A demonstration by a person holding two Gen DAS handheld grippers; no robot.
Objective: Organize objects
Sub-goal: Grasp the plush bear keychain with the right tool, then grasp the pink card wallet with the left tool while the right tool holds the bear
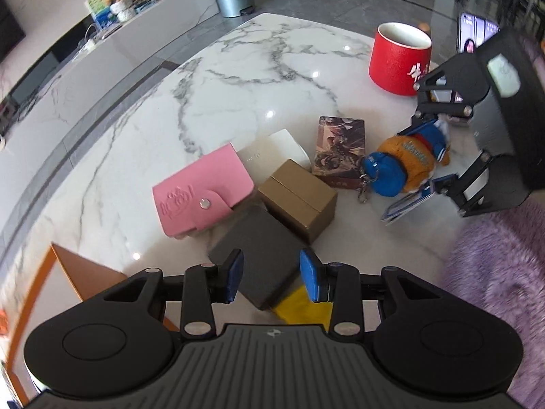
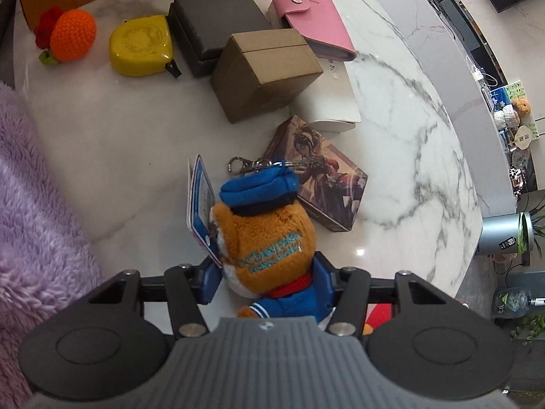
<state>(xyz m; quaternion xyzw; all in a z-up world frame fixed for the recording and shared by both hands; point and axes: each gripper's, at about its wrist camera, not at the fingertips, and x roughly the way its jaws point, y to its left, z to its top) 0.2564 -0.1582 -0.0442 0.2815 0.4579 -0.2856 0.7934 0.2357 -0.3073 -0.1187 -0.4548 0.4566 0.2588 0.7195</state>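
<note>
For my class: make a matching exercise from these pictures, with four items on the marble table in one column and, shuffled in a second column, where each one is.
Items
1. Plush bear keyring in a blue cap
2. Pink snap-button wallet
3. Yellow tape measure
4. Red mug with a white inside

Places
A. Standing alone near the table's far edge
B. Resting on a white box
C. Between the right gripper's fingers
D. Between an orange crocheted fruit and a dark grey box

Pairs: 1-C, 2-B, 3-D, 4-A

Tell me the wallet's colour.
Pink, with a silver snap; the wallet shows best in the left wrist view.
</note>
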